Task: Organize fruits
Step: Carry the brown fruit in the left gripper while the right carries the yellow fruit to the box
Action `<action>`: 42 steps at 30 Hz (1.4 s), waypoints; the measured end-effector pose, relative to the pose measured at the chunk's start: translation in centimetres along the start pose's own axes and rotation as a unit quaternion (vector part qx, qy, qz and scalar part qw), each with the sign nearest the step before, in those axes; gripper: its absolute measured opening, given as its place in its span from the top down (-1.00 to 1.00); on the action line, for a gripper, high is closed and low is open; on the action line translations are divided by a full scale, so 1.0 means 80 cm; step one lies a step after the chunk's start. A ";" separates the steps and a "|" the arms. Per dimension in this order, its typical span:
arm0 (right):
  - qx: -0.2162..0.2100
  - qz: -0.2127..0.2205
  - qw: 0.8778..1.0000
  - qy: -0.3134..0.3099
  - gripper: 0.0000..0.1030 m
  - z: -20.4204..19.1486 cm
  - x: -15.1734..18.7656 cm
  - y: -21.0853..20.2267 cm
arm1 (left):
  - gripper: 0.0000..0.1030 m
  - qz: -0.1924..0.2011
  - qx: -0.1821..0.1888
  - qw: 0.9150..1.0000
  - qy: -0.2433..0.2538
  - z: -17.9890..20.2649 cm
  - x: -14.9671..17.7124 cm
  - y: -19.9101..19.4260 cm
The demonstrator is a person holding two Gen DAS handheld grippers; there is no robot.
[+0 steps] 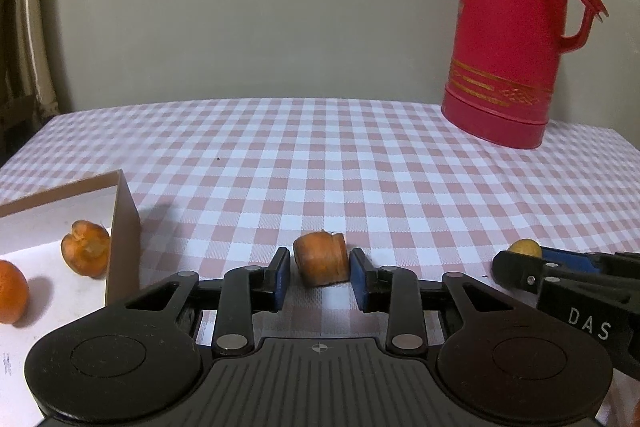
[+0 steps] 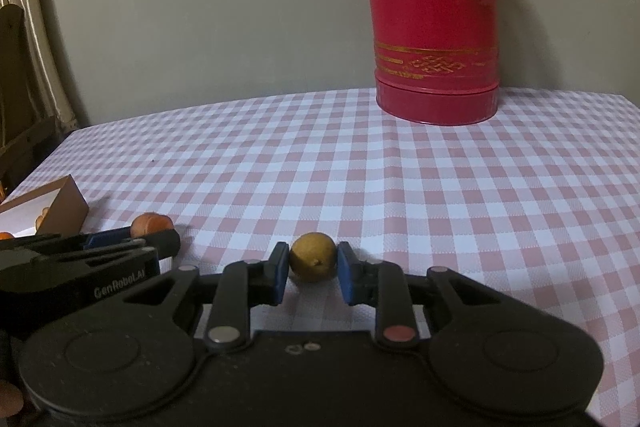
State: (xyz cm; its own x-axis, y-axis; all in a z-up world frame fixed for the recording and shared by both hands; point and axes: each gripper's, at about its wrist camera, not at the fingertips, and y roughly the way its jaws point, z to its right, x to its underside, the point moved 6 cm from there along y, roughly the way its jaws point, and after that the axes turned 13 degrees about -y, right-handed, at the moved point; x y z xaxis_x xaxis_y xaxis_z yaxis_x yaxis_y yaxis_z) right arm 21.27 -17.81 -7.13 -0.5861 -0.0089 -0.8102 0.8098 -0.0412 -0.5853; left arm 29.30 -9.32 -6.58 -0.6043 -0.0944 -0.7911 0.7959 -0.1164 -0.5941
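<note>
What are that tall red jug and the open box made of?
The red jug looks like moulded plastic with a slight sheen and a printed gold band. The box seems to be cardboard: thin brown walls, matte, white inside.

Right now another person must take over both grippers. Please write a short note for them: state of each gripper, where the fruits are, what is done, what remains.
Left gripper: shut on the orange fruit piece, low over the checkered tablecloth.
Right gripper: shut on the small yellow fruit, also low over the cloth.
Box stands to the left. Inside it: one orange fruit piece and one whole orange fruit.
Red flask stands at the back, not involved.
Done: two fruits in the box.
Left: probably carry both held fruits to the box and release them.
</note>
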 end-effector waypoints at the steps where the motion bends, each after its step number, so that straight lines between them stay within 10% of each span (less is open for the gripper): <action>1: 0.000 0.000 1.000 0.000 0.67 0.000 0.000 0.000 | 0.36 0.000 0.000 1.000 0.002 0.001 0.000 0.001; 19: -0.002 0.010 1.000 0.000 0.67 0.003 -0.003 -0.007 | 0.42 0.015 0.008 1.000 -0.009 -0.002 0.003 -0.019; 42: -0.037 0.045 0.998 -0.018 0.67 -0.050 0.025 -0.112 | 0.42 0.034 0.013 0.999 0.006 -0.027 0.049 -0.156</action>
State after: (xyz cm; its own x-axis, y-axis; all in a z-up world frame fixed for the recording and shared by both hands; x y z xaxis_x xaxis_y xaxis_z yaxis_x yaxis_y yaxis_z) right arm 12.95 -13.43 -3.59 -0.5104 -0.0460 -0.8587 0.8582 0.0361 -0.5120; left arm 17.13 -6.07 -2.58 -0.5484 -0.0921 -0.8311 0.8338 -0.1365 -0.5350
